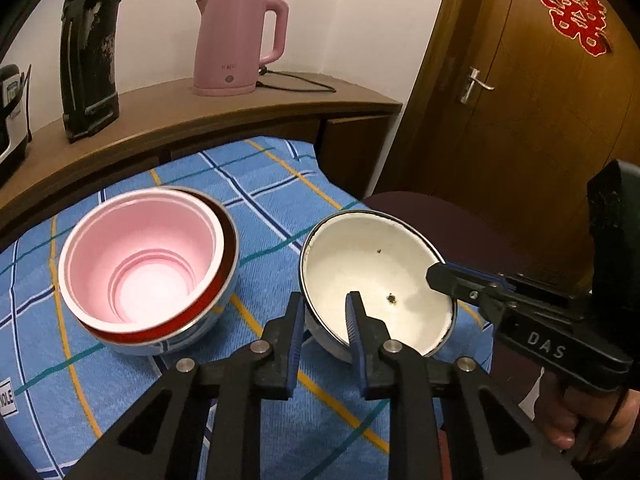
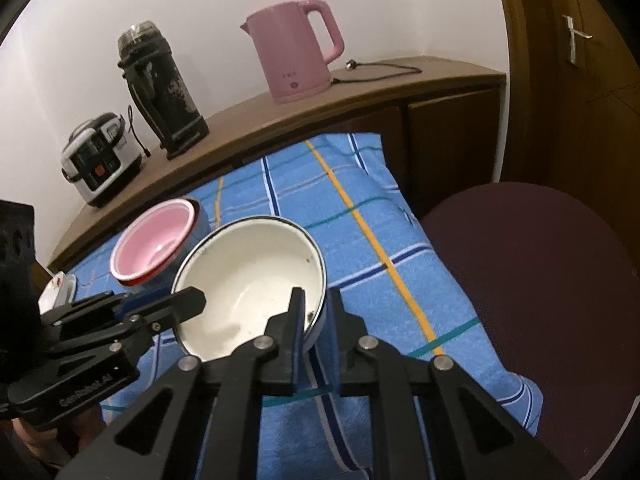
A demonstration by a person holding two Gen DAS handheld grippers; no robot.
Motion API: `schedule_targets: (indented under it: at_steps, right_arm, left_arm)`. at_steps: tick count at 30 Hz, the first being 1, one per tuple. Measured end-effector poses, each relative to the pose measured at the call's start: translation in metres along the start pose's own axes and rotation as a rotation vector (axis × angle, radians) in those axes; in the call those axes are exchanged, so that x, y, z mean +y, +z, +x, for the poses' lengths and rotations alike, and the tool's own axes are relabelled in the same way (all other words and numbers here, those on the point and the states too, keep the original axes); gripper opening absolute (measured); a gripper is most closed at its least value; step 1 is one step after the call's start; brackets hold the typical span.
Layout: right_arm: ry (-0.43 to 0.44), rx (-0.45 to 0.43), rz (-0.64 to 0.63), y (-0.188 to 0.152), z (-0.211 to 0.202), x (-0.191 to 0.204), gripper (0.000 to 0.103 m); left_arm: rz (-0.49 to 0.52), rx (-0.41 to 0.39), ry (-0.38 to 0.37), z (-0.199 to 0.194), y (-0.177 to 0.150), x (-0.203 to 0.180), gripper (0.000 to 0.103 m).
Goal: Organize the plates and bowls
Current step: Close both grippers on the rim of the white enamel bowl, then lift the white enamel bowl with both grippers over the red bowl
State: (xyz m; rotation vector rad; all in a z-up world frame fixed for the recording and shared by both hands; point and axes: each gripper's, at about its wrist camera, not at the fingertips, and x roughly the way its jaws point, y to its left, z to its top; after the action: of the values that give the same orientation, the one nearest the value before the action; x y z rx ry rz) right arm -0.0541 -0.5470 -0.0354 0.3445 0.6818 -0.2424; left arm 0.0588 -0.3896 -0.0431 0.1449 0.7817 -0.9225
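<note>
Now my left gripper [image 1: 326,308] and right gripper [image 2: 316,312] both pinch the white enamel bowl's [image 1: 372,276] rim from opposite sides. It sits on the blue checked cloth [image 1: 264,184], just right of the pink bowl [image 1: 140,256] nested in a red-lined one [image 1: 228,276].

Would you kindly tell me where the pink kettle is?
In both views the pink kettle stands on the wooden counter behind the blue cloth, near the door.
</note>
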Motion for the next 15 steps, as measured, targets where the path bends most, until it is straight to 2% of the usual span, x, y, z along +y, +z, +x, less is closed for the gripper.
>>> schedule_targets:
  at_steps: [15]
  right_arm:
    - [-0.013, -0.111, -0.014, 0.027, -0.04, 0.019, 0.011]
  left_arm:
    - [0.07, -0.141, -0.033, -0.037, 0.03, -0.007, 0.023]
